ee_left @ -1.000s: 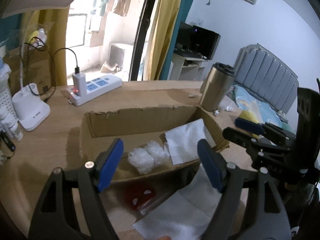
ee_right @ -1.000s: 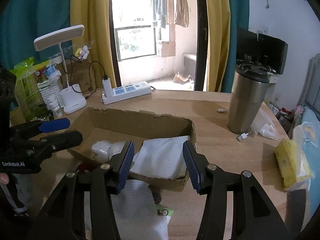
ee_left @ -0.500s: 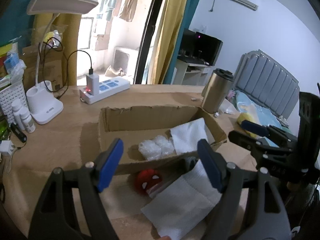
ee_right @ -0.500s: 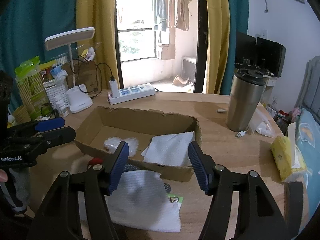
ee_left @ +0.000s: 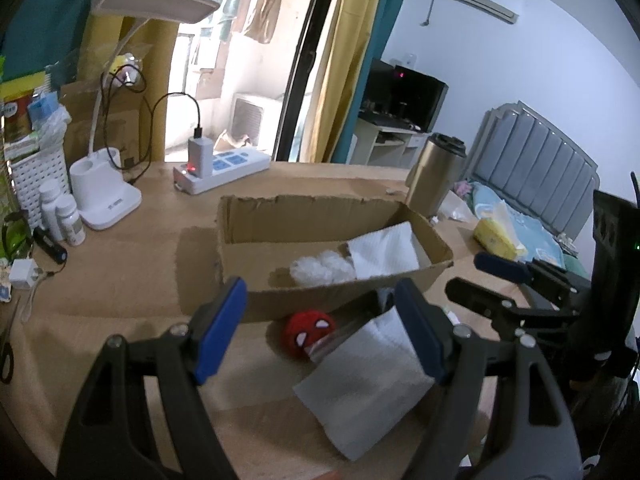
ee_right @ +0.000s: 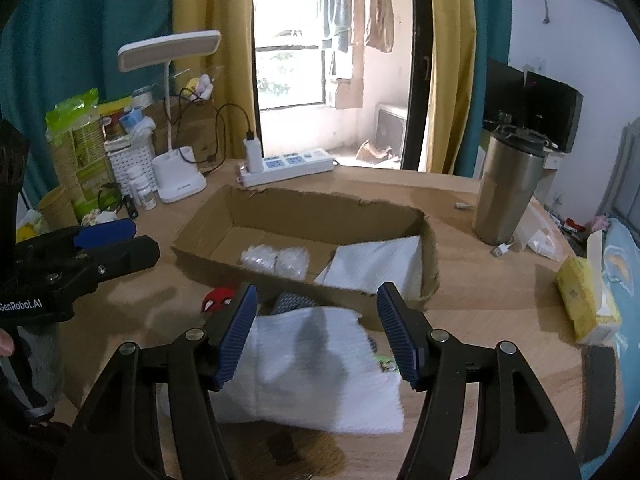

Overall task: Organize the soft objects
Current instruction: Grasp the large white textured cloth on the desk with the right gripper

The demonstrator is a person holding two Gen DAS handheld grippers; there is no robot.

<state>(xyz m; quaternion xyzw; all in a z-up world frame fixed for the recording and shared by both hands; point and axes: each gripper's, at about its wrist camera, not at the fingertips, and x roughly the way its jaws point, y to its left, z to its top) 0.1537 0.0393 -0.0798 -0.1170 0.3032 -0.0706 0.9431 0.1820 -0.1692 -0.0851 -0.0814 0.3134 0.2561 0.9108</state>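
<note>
A shallow cardboard box [ee_left: 320, 296] [ee_right: 224, 216] lies on the wooden table, holding a white paper towel [ee_left: 384, 250] [ee_right: 376, 264] and clear bubble-wrap lumps [ee_left: 320, 270] [ee_right: 276, 259]. In front of the box lie a red Spider-Man plush ball [ee_left: 306, 330] [ee_right: 218, 299] and a loose white paper towel [ee_left: 364, 392] [ee_right: 316, 368]. My left gripper [ee_left: 320, 332] is open and empty, above the ball. My right gripper [ee_right: 316, 338] is open and empty, above the loose towel. Each gripper shows in the other's view, the right [ee_left: 492, 280] and the left [ee_right: 116, 240].
A steel tumbler [ee_left: 434, 176] [ee_right: 508, 188] stands right of the box. A yellow tissue pack [ee_right: 580, 300] lies near the right edge. A power strip [ee_right: 286, 166], desk lamp [ee_right: 176, 176], small bottles [ee_left: 60, 212] and a white basket stand behind and left.
Both grippers have pulled back and up from the box, still open. The red ball and the loose towel now show more fully in front of the box.
</note>
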